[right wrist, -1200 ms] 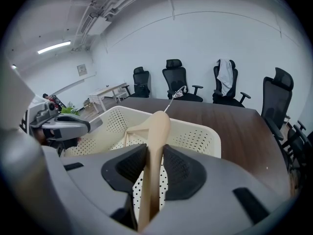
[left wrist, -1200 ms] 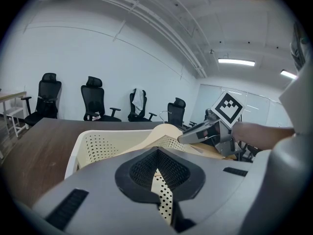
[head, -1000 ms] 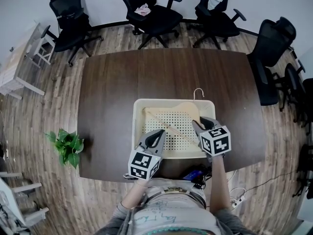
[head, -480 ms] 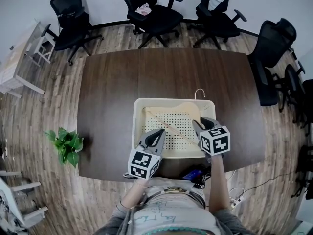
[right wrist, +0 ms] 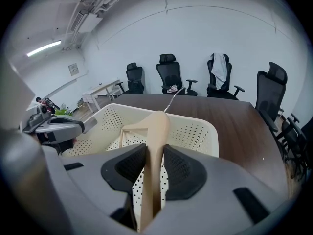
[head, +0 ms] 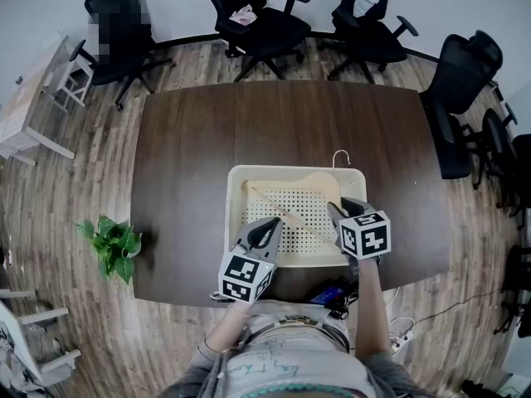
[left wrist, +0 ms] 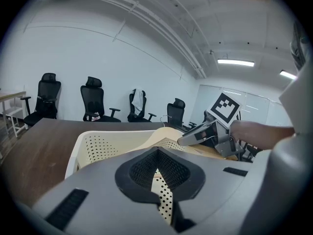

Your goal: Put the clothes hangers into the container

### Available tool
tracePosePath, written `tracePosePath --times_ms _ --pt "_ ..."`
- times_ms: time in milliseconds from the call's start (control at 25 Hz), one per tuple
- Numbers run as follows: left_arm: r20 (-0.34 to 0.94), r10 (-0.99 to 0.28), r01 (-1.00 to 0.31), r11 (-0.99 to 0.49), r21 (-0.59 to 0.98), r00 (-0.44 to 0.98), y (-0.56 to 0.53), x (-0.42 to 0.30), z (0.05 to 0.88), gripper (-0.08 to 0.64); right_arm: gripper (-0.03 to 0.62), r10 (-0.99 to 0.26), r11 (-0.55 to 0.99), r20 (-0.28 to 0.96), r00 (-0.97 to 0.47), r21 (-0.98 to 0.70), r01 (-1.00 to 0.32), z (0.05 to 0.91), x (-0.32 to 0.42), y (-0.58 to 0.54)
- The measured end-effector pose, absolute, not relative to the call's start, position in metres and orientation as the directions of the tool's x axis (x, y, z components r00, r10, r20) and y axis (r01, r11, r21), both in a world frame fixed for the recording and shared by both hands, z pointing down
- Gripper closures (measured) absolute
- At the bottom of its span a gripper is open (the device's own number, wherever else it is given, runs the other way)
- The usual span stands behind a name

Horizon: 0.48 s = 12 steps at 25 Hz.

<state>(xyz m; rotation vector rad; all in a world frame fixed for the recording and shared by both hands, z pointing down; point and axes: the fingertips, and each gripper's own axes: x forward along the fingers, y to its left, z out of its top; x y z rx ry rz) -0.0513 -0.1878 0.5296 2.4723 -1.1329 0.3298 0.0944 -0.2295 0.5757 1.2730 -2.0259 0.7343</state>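
Right gripper [right wrist: 154,155]: clamped on the hanger [right wrist: 157,124] arm, container [right wrist: 205,131] beneath its jaws.
Left gripper [left wrist: 157,166]: closed, empty.
Handling: likely light, stiff, smooth; arm grip suits.

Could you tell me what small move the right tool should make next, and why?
Probably open the right tool to release: it is clamped on the wooden hanger, which already sits inside the container, hook over its far rim.

Left tool [head: 267,225] and right tool [head: 335,211]: smooth grey shells, black ribbed pads [right wrist: 182,169]; each bears a cube [head: 365,236] of black-and-white square markers; pale grey shirt [head: 278,356], teal lettering.
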Motion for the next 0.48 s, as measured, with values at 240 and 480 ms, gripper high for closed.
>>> tracePosePath --times_ms 240,480 --pt "0.364 -0.667 -0.759 -0.593 0.269 0.65 -0.189 -0.0517 0.5306 0.549 0.469 -0.559 0.357 0.769 -0.311 -0.115 -0.927 0.5808 0.0965 -0.2307" --pt "0.352 -0.661 -0.749 -0.592 0.298 0.662 -0.1905 -0.0545 0.5282 0.549 0.468 -0.548 0.336 0.789 -0.278 -0.097 -0.937 0.5837 0.0969 -0.2304"
